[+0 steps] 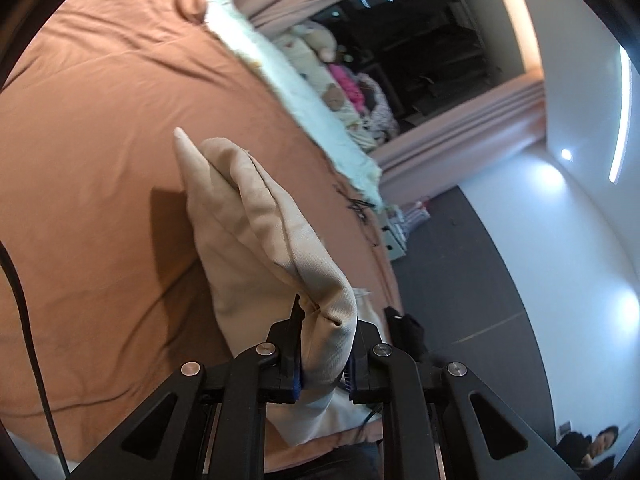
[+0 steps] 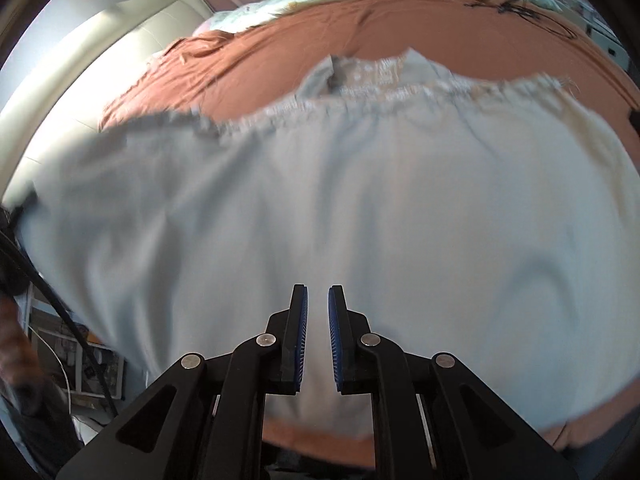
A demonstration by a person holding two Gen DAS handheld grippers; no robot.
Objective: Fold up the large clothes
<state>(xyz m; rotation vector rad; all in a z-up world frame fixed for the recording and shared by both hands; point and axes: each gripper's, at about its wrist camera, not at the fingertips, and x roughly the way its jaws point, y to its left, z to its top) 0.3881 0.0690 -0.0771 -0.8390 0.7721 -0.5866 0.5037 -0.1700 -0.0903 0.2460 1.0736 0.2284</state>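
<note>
Beige cotton garment (image 1: 256, 248) is bunched between the left gripper (image 1: 324, 344) fingers, pinched tight above the rust-orange bedsheet (image 1: 100, 128). The right gripper (image 2: 318, 336) hangs over it, slightly apart, empty. Mid-fold; next, lay it flat.

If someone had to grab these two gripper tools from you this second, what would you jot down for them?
Left gripper: shut on a bunched fold of the beige garment, lifted above the orange bedsheet.
Right gripper: jaws slightly apart, holding nothing, hovering over the same garment, which lies spread across the bed with its gathered waistband at the far side.
Done: one edge picked up.
Left: carry that edge over to make the fold, smooth it, then finish the remaining folds. The right view is motion-blurred, so check the cloth's lie first.
</note>
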